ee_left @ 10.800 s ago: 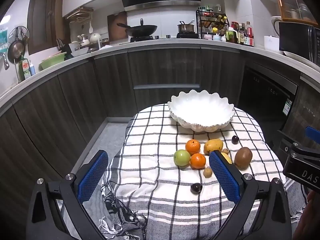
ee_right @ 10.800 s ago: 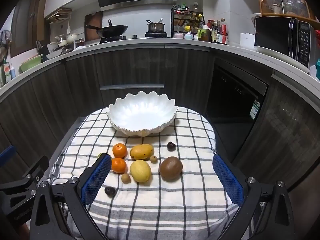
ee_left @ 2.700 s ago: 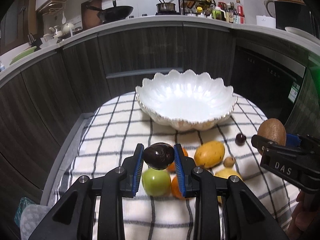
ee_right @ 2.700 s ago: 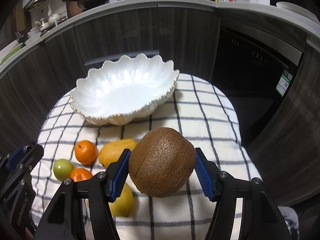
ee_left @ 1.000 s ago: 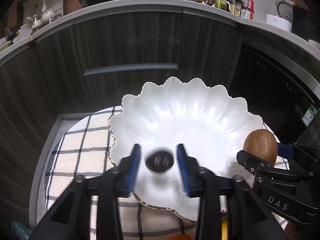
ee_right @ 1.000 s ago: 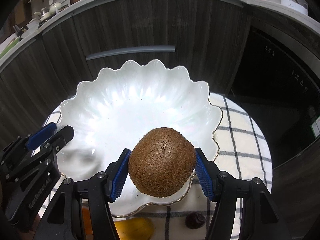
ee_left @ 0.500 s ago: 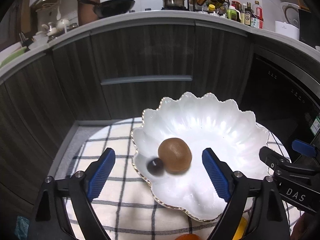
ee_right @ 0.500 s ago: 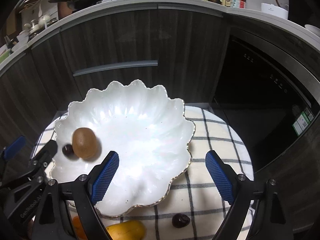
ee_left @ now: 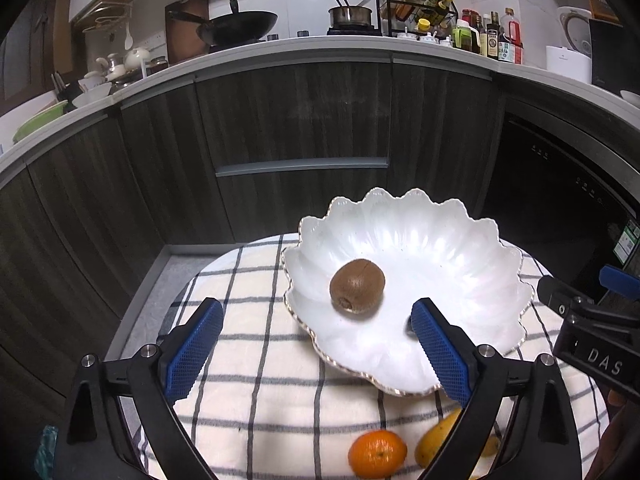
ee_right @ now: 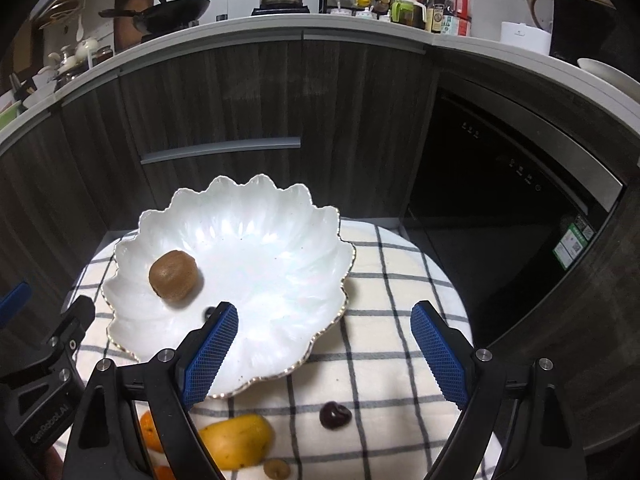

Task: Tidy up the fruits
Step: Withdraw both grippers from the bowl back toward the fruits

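Observation:
A brown kiwi (ee_left: 357,286) (ee_right: 173,276) lies loose in the white scalloped bowl (ee_left: 440,256) (ee_right: 260,248). A small dark fruit (ee_left: 409,323) (ee_right: 208,313) lies beside it, mostly hidden behind a blue finger in both views. My left gripper (ee_left: 316,312) hovers over the bowl's near left rim; its jaws are opening and hold nothing. My right gripper (ee_right: 324,314) hangs over the bowl's near right rim, open with nothing in it. On the checked cloth in front lie an orange (ee_left: 377,454), a yellow mango (ee_right: 234,440), a dark fruit (ee_right: 335,415) and a small brown fruit (ee_right: 277,469).
The bowl stands at the far side of a small round table under a checked cloth (ee_left: 260,360). Dark kitchen cabinets (ee_left: 300,120) curve behind it, with a dishwasher (ee_right: 500,184) at the right. Each gripper shows at the edge of the other's view.
Both grippers let go: the kiwi and the small dark fruit dropped into the bowl. Both jaws spread wide and pulled back and up. The dark fruit rolled to the kiwi's near right.

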